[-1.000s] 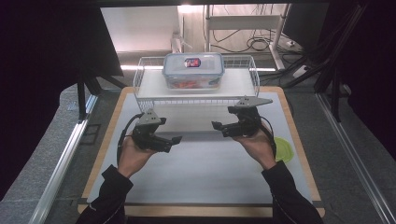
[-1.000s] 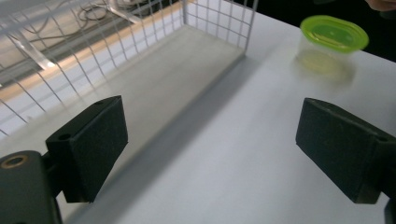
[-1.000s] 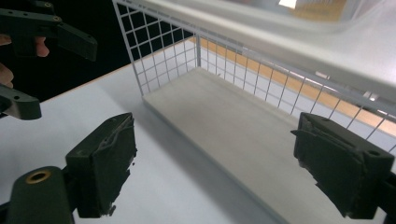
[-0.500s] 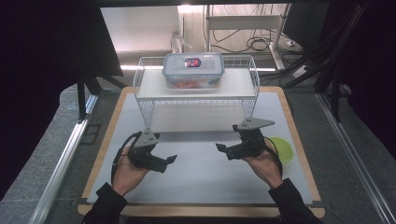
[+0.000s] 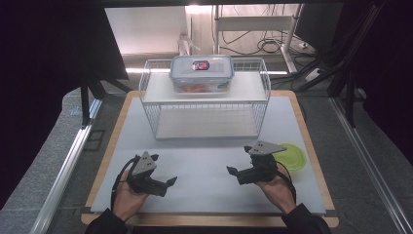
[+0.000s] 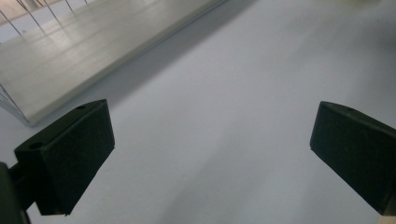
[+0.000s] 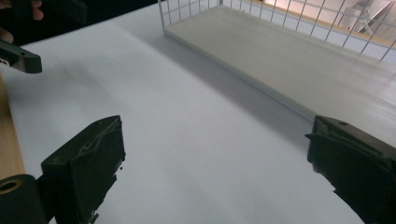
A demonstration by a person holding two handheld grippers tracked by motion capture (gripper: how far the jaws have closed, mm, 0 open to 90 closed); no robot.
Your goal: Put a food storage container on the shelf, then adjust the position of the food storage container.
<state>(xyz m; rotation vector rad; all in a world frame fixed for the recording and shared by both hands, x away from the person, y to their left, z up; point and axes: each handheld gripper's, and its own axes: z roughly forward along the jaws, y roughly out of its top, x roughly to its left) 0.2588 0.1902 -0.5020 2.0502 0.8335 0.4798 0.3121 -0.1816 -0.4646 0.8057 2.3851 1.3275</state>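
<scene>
The left gripper (image 5: pixel 165 185) and the right gripper (image 5: pixel 234 173) hang low over the near part of the white table (image 5: pixel 204 161), each in one of the person's hands, tips turned toward each other with a wide stretch of bare table between them. Both stand wide open and hold nothing. The left gripper's jaws have just been opening, the right gripper's opened a little earlier, and nothing lies between either pair. In the left gripper view (image 6: pixel 212 158) only plain table surface lies between the two black jaws; in the right gripper view (image 7: pixel 215 172) it is the same, and the left gripper's dark tip shows at the upper left corner, cut off by the edge.

Just beside the right gripper, on its outer side, lies a yellow-green round lid (image 5: pixel 293 156), partly hidden behind the grey plate and the hand, so its full outline is hard to make out.

Beyond both grippers, well apart from them, stands a white wire rack (image 5: pixel 204 114) with a lower shelf board and an upper one. The lower board shows in both gripper views, cut off at the top edges.

On the rack's upper shelf, farthest from the grippers, sits a clear food container with a bluish clip lid (image 5: pixel 201 73). Something orange-red shows through its wall, too small to identify, and a small red label on the lid cannot be read.
</scene>
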